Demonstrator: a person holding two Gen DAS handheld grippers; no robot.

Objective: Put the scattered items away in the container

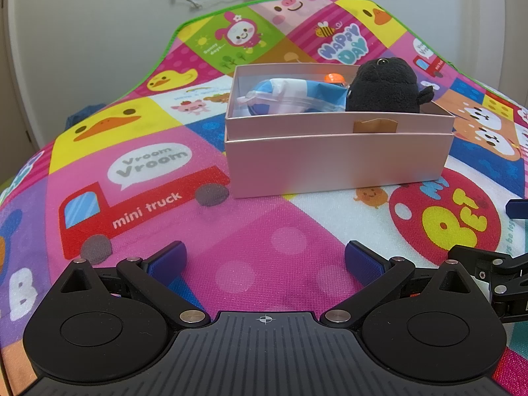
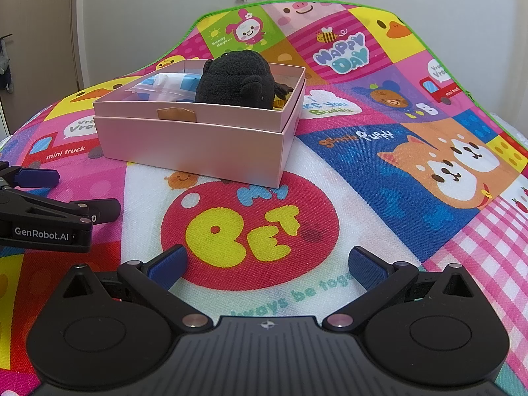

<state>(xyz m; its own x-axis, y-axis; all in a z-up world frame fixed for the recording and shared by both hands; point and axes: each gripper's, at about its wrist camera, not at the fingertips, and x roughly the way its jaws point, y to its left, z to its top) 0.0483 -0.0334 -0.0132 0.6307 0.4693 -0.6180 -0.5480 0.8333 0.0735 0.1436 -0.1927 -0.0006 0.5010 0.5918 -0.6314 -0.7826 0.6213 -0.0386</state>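
Pink box (image 1: 336,161) lies straight ahead of your left gripper (image 1: 264,260) — left-forward of the right gripper (image 2: 267,264); both spread wide, empty — no loose item shows.

1 pink box (image 1: 336,161) | 1 black plush toy (image 1: 384,85) | 1 blue-white pouch (image 1: 290,95) | 2 hand-held grippers (image 1: 264,260)

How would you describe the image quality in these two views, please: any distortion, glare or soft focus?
Left wrist view: strong fisheye bending bows the play mat edges; a soft sheen lies on the pink box front; the black plush toy shows little detail. Right wrist view: the same bending curves the wall; lighting is even, shadows faint; the right tool looks sharp.
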